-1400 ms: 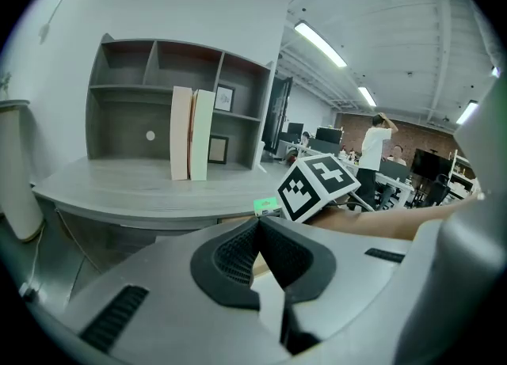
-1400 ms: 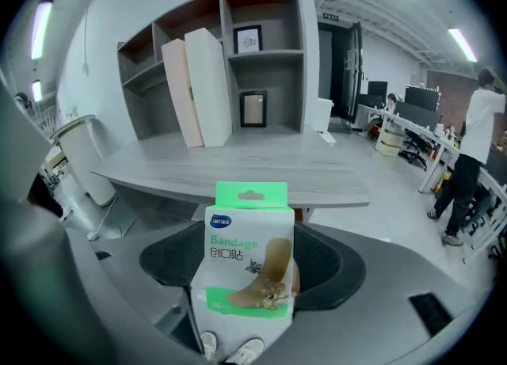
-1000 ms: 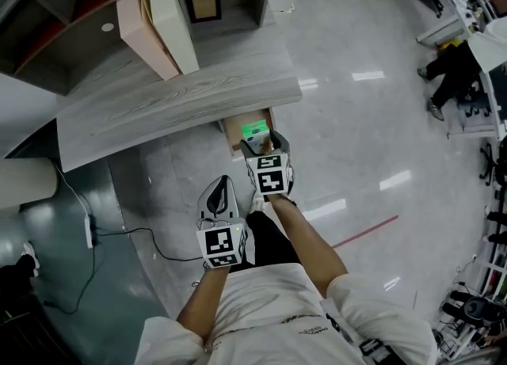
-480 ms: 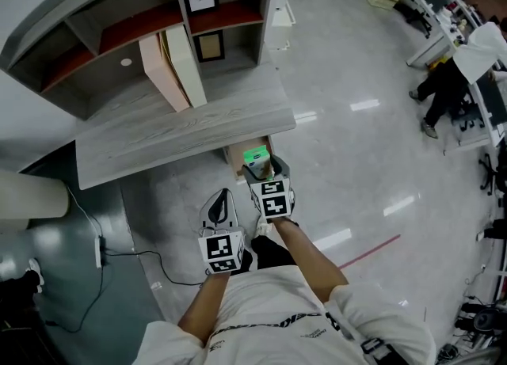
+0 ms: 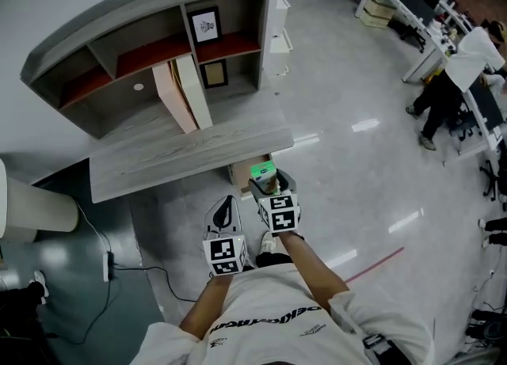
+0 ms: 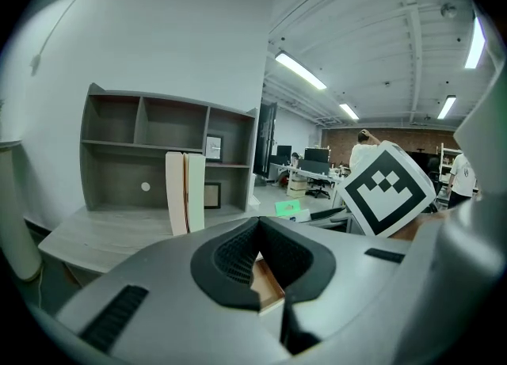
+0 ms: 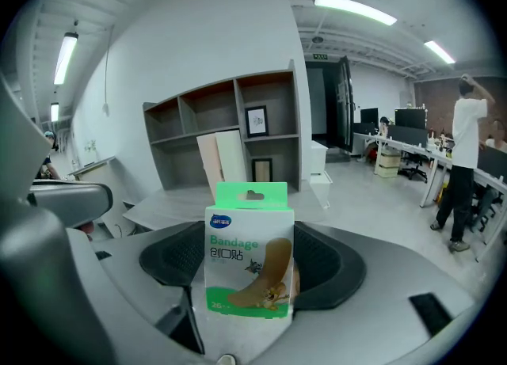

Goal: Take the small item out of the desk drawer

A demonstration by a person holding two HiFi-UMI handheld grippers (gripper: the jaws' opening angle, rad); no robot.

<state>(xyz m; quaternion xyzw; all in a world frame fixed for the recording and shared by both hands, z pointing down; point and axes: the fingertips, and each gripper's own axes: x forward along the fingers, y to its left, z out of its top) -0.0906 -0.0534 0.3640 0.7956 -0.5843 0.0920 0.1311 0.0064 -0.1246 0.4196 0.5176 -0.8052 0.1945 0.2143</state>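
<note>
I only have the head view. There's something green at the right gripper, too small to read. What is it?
Observer: A bandage box, clamped upright between the right gripper's jaws.
Operator: Which way does it face?
Observer: Its printed front, reading "Bandage", faces that gripper's camera, with the green hang tab on top.
Operator: And the left gripper, is it carrying anything?
Observer: No. The left gripper has its jaws together with nothing in them.
</note>
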